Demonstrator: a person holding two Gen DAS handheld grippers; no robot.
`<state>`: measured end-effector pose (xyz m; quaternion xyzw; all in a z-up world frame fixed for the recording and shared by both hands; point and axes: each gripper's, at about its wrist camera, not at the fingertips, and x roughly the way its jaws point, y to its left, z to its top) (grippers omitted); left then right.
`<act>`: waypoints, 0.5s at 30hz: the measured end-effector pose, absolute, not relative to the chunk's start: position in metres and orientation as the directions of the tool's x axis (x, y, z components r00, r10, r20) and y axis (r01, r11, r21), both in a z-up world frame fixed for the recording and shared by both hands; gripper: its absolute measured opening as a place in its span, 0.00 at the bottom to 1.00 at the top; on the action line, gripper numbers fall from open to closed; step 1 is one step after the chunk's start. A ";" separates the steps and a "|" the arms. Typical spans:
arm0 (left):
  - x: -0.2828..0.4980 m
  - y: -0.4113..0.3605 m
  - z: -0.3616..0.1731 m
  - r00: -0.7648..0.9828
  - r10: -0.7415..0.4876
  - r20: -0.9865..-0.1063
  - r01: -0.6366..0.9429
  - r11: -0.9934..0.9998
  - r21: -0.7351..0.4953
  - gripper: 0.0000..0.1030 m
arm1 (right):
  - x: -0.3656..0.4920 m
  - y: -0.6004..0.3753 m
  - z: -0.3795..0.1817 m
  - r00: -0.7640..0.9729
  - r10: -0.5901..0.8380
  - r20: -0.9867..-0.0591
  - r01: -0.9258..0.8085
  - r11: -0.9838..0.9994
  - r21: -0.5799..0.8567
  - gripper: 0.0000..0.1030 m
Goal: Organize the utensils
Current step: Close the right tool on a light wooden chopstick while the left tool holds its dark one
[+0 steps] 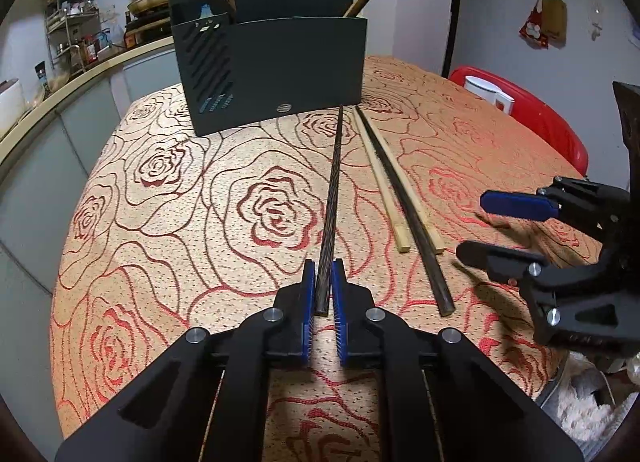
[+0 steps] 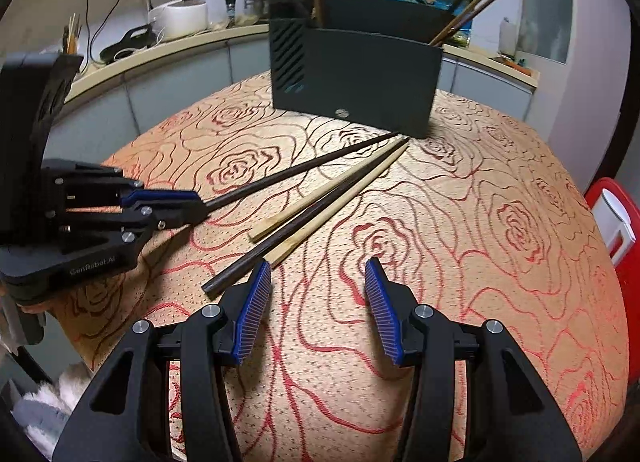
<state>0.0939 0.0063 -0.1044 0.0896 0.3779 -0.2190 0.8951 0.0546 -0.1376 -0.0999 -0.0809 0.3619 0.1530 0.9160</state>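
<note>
My left gripper (image 1: 324,266) is shut on the near end of a dark chopstick (image 1: 334,182), whose far tip reaches toward the foot of the black utensil holder (image 1: 280,66). The right wrist view shows the same grip: left gripper (image 2: 200,204), chopstick (image 2: 300,170), holder (image 2: 360,74). Several chopsticks stand in the holder. A second dark chopstick (image 1: 400,198) (image 2: 240,266) lies on the rose tablecloth between two pale bamboo ones (image 1: 382,182) (image 2: 320,218). My right gripper (image 2: 318,262) (image 1: 470,224) hovers open and empty, its left pad just past their near ends.
The round table (image 1: 180,202) falls away at its left and near edges. A red chair with a white mug (image 1: 532,110) stands to the right of the table. A counter with jars and a white rice cooker (image 2: 180,18) runs behind.
</note>
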 end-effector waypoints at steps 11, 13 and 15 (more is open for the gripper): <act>0.094 0.008 -0.105 0.618 -0.325 -0.716 0.453 0.891 -0.013 0.08 | 0.061 -0.124 -0.103 0.693 0.197 -0.694 -0.328 0.943 -0.060 0.46; 0.094 0.008 -0.105 0.618 -0.325 -0.716 0.452 0.892 -0.014 0.08 | 0.062 -0.125 -0.103 0.698 0.181 -0.693 -0.307 0.950 -0.061 0.46; 0.094 0.008 -0.105 0.618 -0.325 -0.716 0.453 0.892 -0.014 0.08 | 0.064 -0.130 -0.103 0.702 0.160 -0.694 -0.273 0.961 -0.055 0.46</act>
